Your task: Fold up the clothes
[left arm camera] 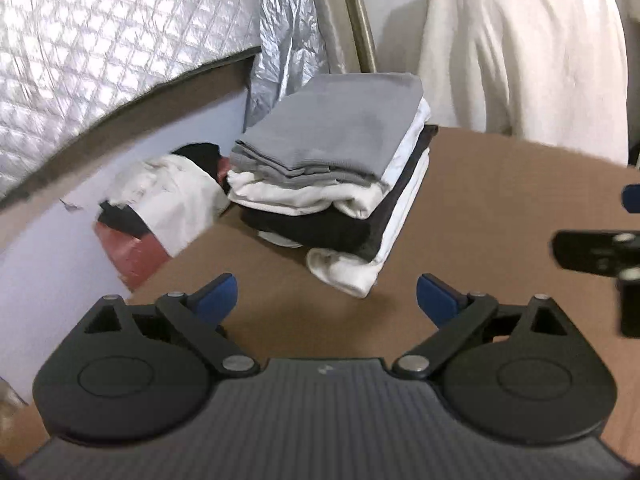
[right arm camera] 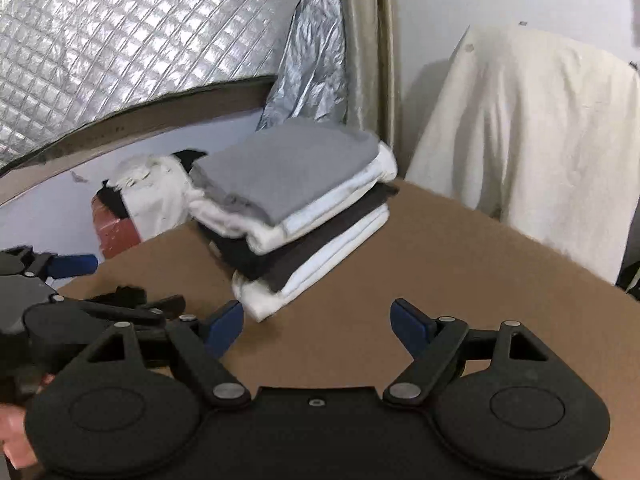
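Observation:
A stack of folded clothes (left arm camera: 336, 184) sits on the brown table (left arm camera: 500, 208), with a grey garment (left arm camera: 340, 128) on top, then white, black and white layers. It also shows in the right wrist view (right arm camera: 296, 208). My left gripper (left arm camera: 324, 296) is open and empty, just in front of the stack. My right gripper (right arm camera: 316, 320) is open and empty, in front and to the right of the stack. The left gripper shows in the right wrist view at the left (right arm camera: 72, 264). The right gripper shows at the right edge of the left wrist view (left arm camera: 600, 256).
A heap of unfolded white and dark clothes (left arm camera: 168, 196) lies on a red box (left arm camera: 136, 256) beyond the table's left edge. A cream cloth (left arm camera: 520, 48) hangs behind the table. A quilted silver sheet (left arm camera: 100, 40) covers the left wall.

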